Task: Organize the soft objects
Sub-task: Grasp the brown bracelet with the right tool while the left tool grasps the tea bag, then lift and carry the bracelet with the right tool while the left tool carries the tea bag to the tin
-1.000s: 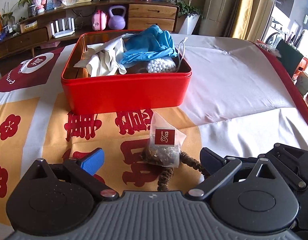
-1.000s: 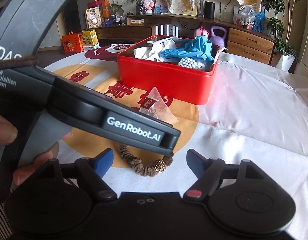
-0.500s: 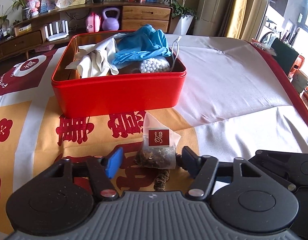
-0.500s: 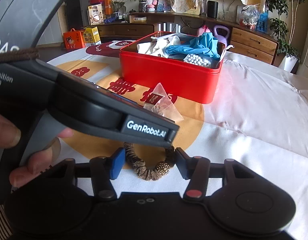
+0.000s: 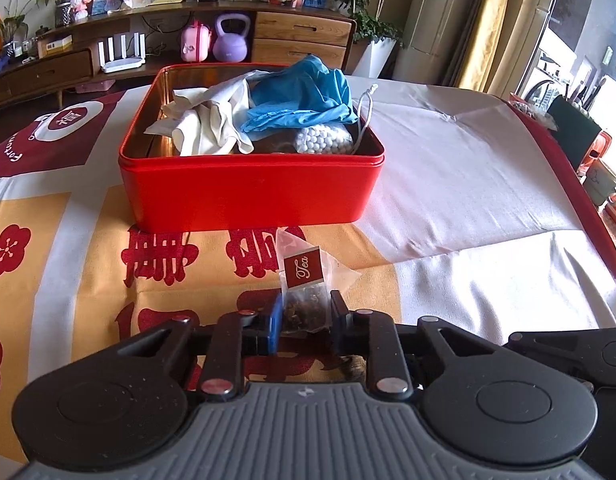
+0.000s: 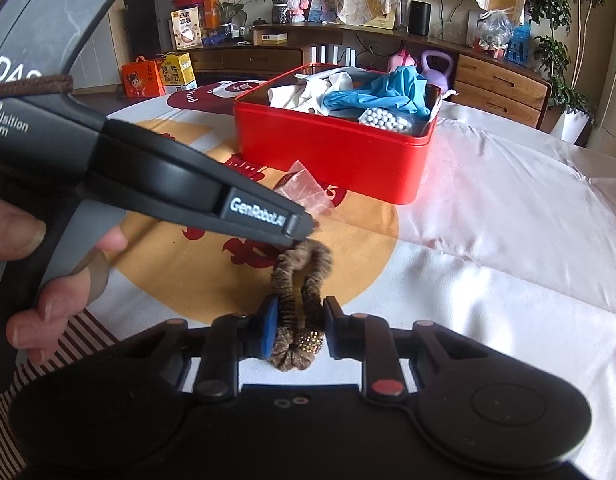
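My left gripper (image 5: 304, 318) is shut on a clear pyramid tea bag (image 5: 306, 294) with a red "Tea" label, just in front of the red tin (image 5: 248, 196). The tin holds a white cloth (image 5: 212, 120), a blue glove (image 5: 304, 100) and a pouch of white beads (image 5: 323, 140). My right gripper (image 6: 298, 328) is shut on a brown scrunchie (image 6: 304, 280) with a gold bead. The left gripper's body (image 6: 168, 184) crosses the right wrist view and hides most of the tea bag (image 6: 308, 192). The tin (image 6: 331, 160) stands beyond it.
The table wears a white, orange and red cloth (image 5: 467, 184). A wooden sideboard (image 5: 300, 36) with a purple kettlebell (image 5: 232, 38) and a pink case stands behind the table. The table's right edge (image 5: 579, 200) drops toward chairs and boxes.
Both grippers went from wide open to shut: the left closed on the tea bag, the right closed on the scrunchie. Both moved forward slightly toward the tin.
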